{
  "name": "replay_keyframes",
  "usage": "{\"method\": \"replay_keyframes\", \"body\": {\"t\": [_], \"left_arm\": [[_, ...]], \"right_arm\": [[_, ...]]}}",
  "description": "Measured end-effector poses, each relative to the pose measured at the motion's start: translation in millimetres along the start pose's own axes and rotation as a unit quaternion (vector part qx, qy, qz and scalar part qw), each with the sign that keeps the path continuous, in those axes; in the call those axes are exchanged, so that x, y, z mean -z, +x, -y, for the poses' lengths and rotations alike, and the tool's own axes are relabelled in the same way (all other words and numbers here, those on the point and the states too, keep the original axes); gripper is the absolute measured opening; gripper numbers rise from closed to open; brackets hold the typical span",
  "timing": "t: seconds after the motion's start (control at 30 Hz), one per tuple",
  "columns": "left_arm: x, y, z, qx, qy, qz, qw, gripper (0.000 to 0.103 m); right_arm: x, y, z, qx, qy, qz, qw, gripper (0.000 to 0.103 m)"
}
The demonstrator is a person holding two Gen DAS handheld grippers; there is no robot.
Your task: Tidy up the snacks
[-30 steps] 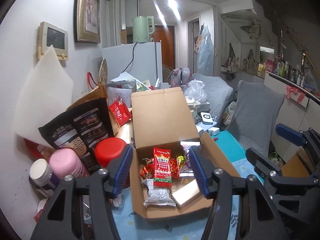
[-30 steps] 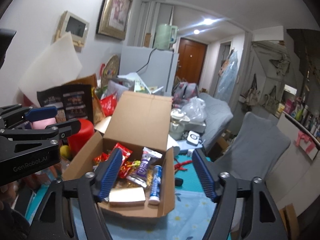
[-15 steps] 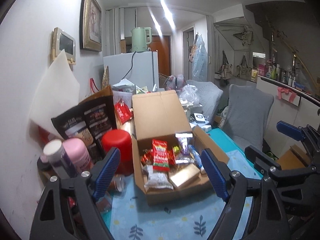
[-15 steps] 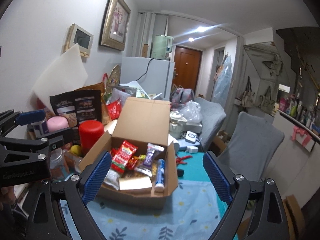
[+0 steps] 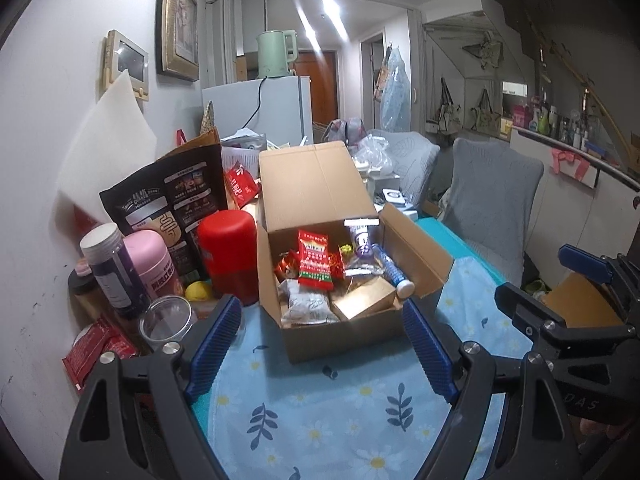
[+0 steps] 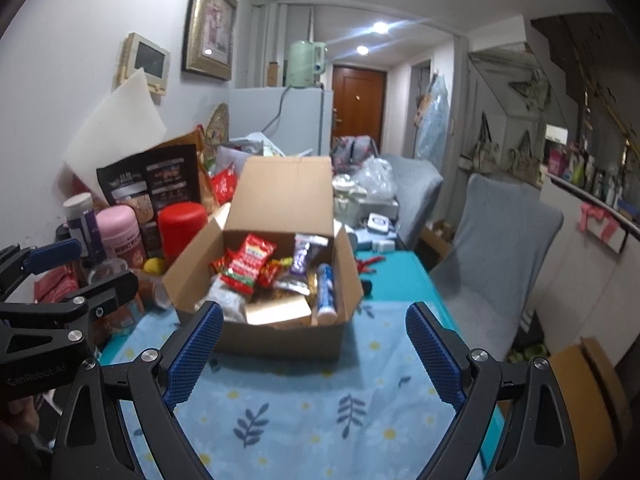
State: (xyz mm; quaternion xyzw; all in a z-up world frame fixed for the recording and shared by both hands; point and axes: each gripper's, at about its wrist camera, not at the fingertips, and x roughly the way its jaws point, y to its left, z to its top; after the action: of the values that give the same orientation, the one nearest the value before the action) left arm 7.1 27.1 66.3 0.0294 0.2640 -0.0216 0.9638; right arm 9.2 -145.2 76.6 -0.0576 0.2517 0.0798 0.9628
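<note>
my left gripper (image 5: 322,342): jaws just widened, open, empty | my right gripper (image 6: 314,350): same, open, empty | cardboard box (image 5: 340,338) of snacks: frame centre, flaps up

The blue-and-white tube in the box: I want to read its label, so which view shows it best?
The right wrist view: the tube lies lengthwise and fully visible against the box wall. In the left wrist view it is half hidden by wrappers.

A lived-in home, a small flat's dining corner. A framed picture (image 6: 210,24) hangs on the left wall, a green kettle (image 6: 305,65) tops a small fridge (image 6: 280,118), a wooden door (image 6: 358,104) stands far back, grey-covered chairs (image 6: 508,232) flank a flower-print tabletop (image 6: 312,408).
</note>
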Motion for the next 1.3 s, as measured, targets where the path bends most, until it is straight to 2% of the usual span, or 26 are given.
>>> {"method": "replay_keyframes", "body": {"t": [0.33, 1.3], "left_arm": [[4, 2, 6, 0.005, 0.009, -0.007, 0.9999, 0.083], [5, 6, 4, -0.004, 0.005, -0.014, 0.9999, 0.083]], "right_arm": [[10, 3, 9, 0.012, 0.013, -0.018, 1.0, 0.094], [12, 8, 13, 0.015, 0.014, -0.019, 1.0, 0.094]]}}
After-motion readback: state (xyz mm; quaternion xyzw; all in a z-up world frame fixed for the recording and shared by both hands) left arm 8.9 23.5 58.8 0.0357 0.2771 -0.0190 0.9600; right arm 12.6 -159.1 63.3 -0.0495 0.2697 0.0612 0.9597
